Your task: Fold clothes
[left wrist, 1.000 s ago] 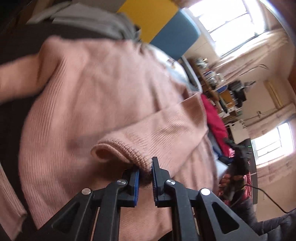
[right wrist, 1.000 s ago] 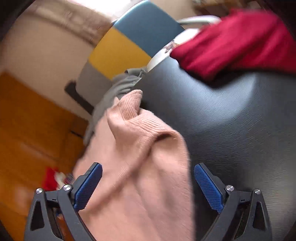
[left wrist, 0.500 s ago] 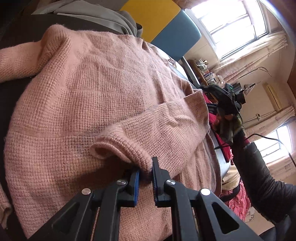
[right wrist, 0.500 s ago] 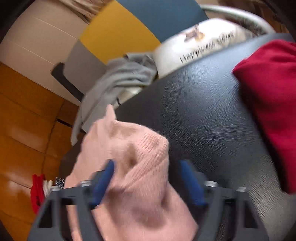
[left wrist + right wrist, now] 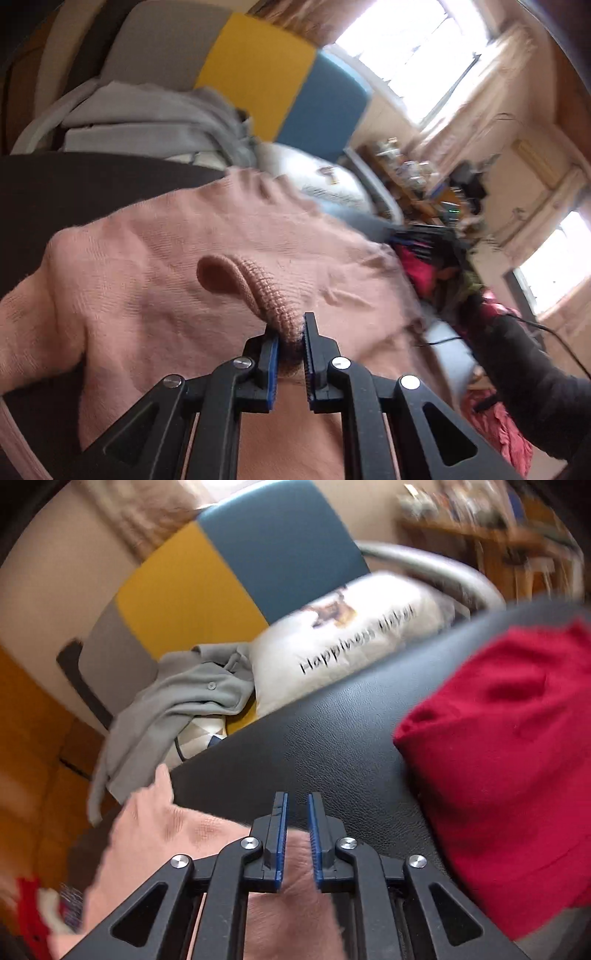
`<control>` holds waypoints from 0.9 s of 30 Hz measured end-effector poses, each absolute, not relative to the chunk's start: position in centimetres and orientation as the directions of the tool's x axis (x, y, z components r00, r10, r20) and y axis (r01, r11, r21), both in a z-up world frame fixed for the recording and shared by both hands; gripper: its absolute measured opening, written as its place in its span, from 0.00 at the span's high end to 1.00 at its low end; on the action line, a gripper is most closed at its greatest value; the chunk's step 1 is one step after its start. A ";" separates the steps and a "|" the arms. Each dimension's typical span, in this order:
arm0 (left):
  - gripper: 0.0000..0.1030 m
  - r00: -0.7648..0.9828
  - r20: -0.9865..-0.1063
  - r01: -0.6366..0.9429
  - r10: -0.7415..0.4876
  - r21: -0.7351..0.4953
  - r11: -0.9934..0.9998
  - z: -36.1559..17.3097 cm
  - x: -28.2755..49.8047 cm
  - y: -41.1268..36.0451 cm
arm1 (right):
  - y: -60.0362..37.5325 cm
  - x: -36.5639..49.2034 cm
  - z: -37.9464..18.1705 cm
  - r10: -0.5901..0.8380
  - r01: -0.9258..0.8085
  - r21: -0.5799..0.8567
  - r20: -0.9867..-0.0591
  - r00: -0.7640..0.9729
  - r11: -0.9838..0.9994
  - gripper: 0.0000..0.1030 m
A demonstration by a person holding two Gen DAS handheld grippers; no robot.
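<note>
**A:** What has changed since a moment ago?

**B:** The right gripper (image 5: 296,834), spread wide around a hump of the pink sweater (image 5: 155,280) a second back, now has its blue pads drawn close, a narrow gap left. Pink knit lies under and behind the fingers, but I cannot tell whether any is caught between them. The left gripper (image 5: 290,345) keeps its pinch on the ribbed cuff (image 5: 273,306), now lifted higher over the garment.

**A:** Textures?

**B:** The sweater is a soft, fine knit, crumpled in shallow ridges; the cuff is a coarser rib, rolled into a rounded lip. It lies on a black, pebbled, leather-like surface (image 5: 332,746). A red garment (image 5: 509,760), smooth and bunched, sits on that surface to the right, apart from the pink one.

**A:** What does each view add?

**B:** The left wrist view shows the sweater's broad body and a dark sleeve (image 5: 535,387) at the right edge. The right wrist view shows only one pink corner, plus a white pillow (image 5: 354,642) printed "Happiness", a limp grey shirt (image 5: 177,709) beside it, and a chair back (image 5: 236,572) panelled grey, yellow and blue.

**A:** Which way does the sweater run?

**B:** In the left view its length runs left to right across the surface; the sleeve rises from the body toward the camera, cuff end in the jaws.
</note>
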State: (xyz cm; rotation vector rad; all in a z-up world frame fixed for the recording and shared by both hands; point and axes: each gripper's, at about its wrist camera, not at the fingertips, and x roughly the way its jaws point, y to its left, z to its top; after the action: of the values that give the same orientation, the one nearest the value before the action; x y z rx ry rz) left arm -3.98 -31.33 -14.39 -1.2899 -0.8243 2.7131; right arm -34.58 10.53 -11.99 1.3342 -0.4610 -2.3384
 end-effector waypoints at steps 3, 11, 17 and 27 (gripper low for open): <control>0.90 -0.591 -0.775 0.280 0.225 -0.458 -0.843 -17.5 -5.4 -32.8 | 11.2 -33.5 -10.7 -0.514 0.257 0.447 -0.704 -0.489 -0.857 0.70; 0.90 -0.621 -0.737 0.283 0.267 -0.529 -0.800 -17.8 -5.2 -32.5 | 3.2 -26.1 -11.4 -0.473 0.684 0.118 -0.805 -0.359 -0.720 0.40; 0.90 -0.656 -0.708 0.231 0.261 -0.518 -0.823 -15.0 -6.3 -32.4 | 0.3 -25.5 -14.6 -0.345 0.712 -0.037 -0.856 -0.385 -0.701 0.88; 0.93 -0.624 -0.748 0.292 0.224 -0.490 -0.821 -13.4 -9.6 -35.2 | 3.3 -27.4 -13.2 -0.401 0.568 0.089 -0.795 -0.454 -0.819 0.83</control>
State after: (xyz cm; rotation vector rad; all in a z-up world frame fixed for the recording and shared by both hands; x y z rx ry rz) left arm -9.65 -35.17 -13.37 -1.3777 -0.9497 2.7060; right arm -27.43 3.32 -13.23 1.1692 0.2540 -2.2652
